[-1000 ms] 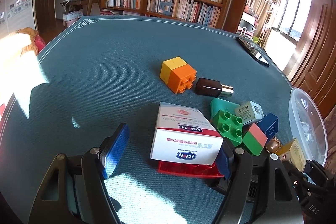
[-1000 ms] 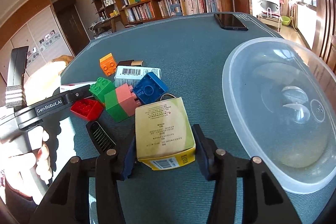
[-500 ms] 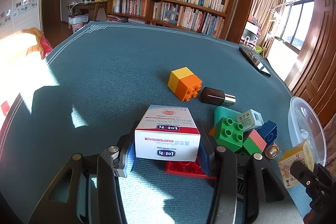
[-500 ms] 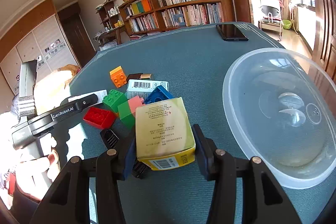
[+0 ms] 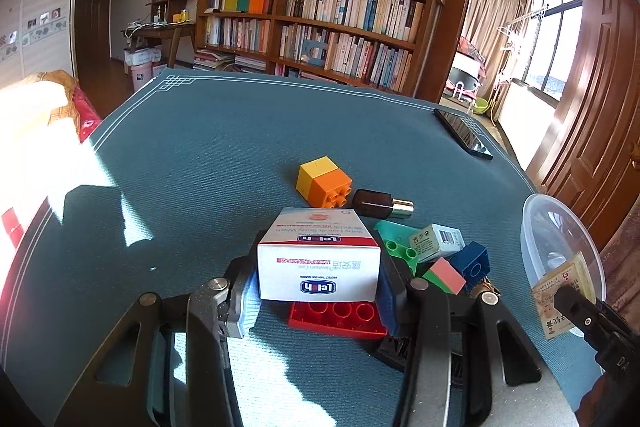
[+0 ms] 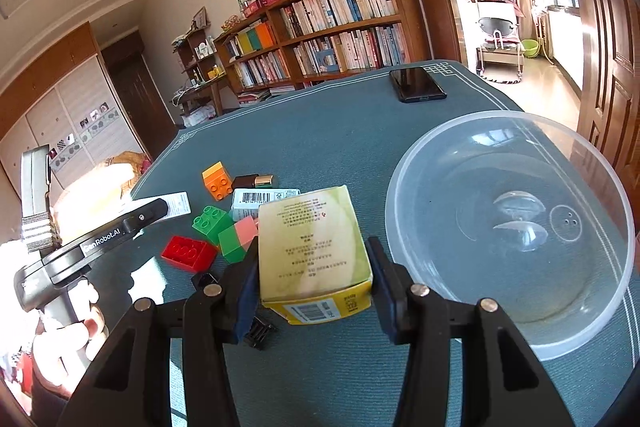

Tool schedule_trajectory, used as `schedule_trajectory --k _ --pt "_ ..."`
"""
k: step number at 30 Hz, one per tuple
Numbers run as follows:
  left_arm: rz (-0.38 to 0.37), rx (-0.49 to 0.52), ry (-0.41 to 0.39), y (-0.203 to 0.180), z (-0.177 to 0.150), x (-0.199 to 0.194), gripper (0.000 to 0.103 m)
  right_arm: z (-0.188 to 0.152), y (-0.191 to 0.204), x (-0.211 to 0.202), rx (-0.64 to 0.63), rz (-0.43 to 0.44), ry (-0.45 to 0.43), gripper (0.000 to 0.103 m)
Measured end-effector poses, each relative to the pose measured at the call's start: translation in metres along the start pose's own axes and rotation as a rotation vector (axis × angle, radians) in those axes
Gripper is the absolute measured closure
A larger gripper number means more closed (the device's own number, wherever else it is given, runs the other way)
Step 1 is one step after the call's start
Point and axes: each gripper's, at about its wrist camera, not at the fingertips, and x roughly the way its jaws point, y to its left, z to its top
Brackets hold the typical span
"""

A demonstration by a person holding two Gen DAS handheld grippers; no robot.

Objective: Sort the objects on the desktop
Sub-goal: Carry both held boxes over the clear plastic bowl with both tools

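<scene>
left wrist view: left gripper [image 5: 318, 277] clamped on a white carton [image 5: 318, 259], pads flat on both its sides, carton at 6 o'clock just clear of the teal table cloth [image 5: 224, 155]. the print faces the camera upside down: a blue logo patch, red chinese text, and "newborn care" on top; the smaller lines are too fine to read. under it lies a red brick [image 5: 338, 315], front studs showing, back edge hidden by the carton. at 12 o'clock of the carton sits a yellow-orange brick [image 5: 324, 181], with a dark bottle with gold cap [image 5: 380, 205] touching it at 3 o'clock. at 3 o'clock of the carton is a pile: green brick [image 5: 394, 247], small barcode box [image 5: 436, 243], pink-green brick [image 5: 446, 275], blue brick [image 5: 472, 263], all overlapping, lower parts hidden. clear bowl [image 5: 556, 239] at 3 o'clock, cut by the frame edge. black phone [image 5: 462, 133] at 1 o'clock.

right wrist view: right gripper [image 6: 314, 279] gripping a yellow-green box [image 6: 312, 247], lifted, just beside the clear bowl's rim at its 9 o'clock. chinese text runs upside down on top, too small to read; barcode on the near end. the box hides the blue brick and part of the barcode box. "genrobot.ai" is printed on the left gripper body at 9 o'clock, held by a hand [image 6: 68, 339] washed out by sun. a black ribbed part [image 6: 260, 329] at 6 o'clock is half hidden behind the finger.
</scene>
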Motion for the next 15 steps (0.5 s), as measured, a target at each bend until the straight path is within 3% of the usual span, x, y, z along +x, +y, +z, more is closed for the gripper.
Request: schedule_trajectory --k 8,15 --pt "-0.062 0.030 0.020 -0.028 -0.001 -0.005 0.053 0.007 -0.024 -0.016 0.052 -0.058 -0.052 0.050" --pt "-0.114 0.072 0.033 -0.059 -0.003 -0.005 0.053 0.014 -0.061 -0.030 0.122 -0.169 -0.094 0.050"
